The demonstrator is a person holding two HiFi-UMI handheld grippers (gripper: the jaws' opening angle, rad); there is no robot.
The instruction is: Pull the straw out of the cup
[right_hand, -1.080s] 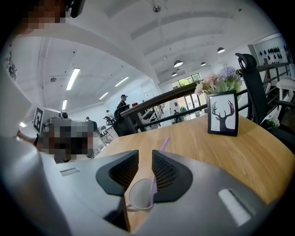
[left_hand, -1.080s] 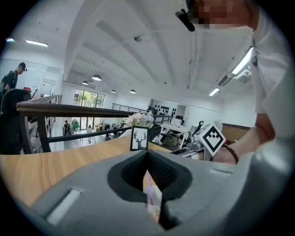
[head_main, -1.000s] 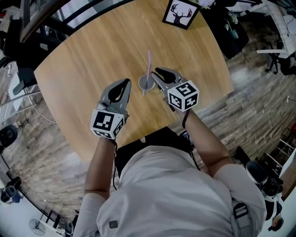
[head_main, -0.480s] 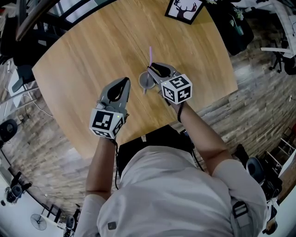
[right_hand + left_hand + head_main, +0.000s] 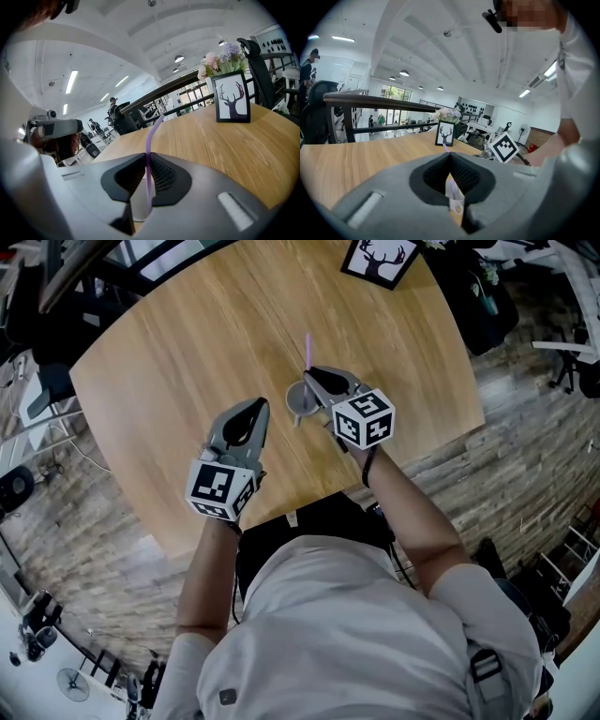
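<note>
Straw point(image 5: 307, 350), purple, stands tilted in the cup point(image 5: 299, 404), its upper length rising clear above the rim. The cup sits upright on the round wooden table point(image 5: 178, 352), near the edge closest to the person.

Right gripper point(image 5: 313, 380) is positioned over the cup from the right side, pointing somewhat downward. In the right gripper view the straw point(image 5: 155, 127) passes between the two ribbed pads, and the pads press on it from both sides. The jaws have just been closing and are now clamped on the straw above the rim. The cup point(image 5: 139, 199) shows pale in the slot beneath the pads. The straw's lower end is inside the cup.

Left gripper point(image 5: 256, 410) is held just beside the cup on its left, not touching it. In the left gripper view its pads point(image 5: 461, 171) meet at the tips, so the jaws are together with nothing clamped. A small pale item shows low in the slot; what it is cannot be determined.

Deer picture point(image 5: 380, 259), in a dark frame, stands at the far edge of the table, well apart from the cup. Flowers point(image 5: 220, 57) show behind it in the right gripper view.
</note>
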